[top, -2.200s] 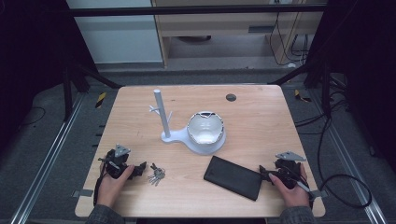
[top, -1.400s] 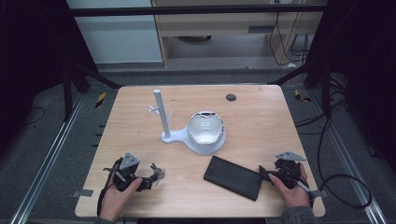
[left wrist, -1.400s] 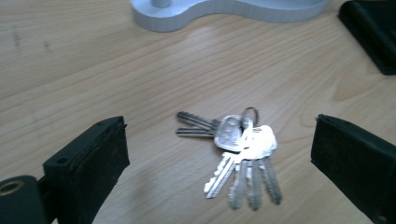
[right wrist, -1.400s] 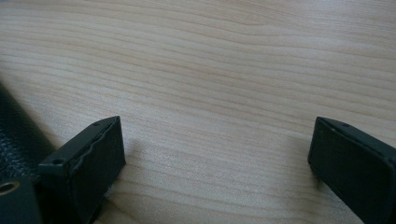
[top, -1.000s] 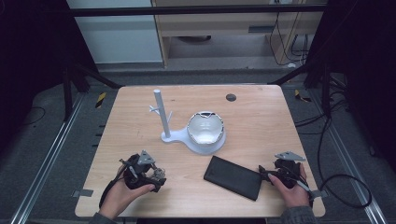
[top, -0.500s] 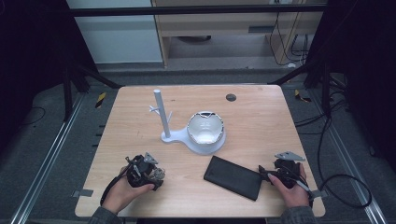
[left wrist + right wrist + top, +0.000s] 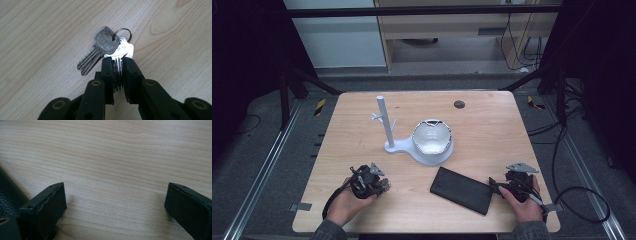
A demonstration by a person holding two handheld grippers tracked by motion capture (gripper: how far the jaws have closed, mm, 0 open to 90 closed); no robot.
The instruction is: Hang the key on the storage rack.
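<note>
We have the keys (image 7: 110, 50) clamped in the left gripper (image 7: 117, 75), low over the table (image 7: 492, 125) near its front-left. Grasp looks done; likely left: hanging them on the stand (image 7: 384, 125). Right gripper (image 7: 115, 202) idles with jaws apart beside the wallet (image 7: 462, 190).

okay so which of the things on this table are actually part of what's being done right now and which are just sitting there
In use:
- bunch of keys, clamped in the left gripper
- likely the white hook stand with its bowl

Lying about:
- black case, beside the open right gripper
- dark disc near the table's far edge
</note>
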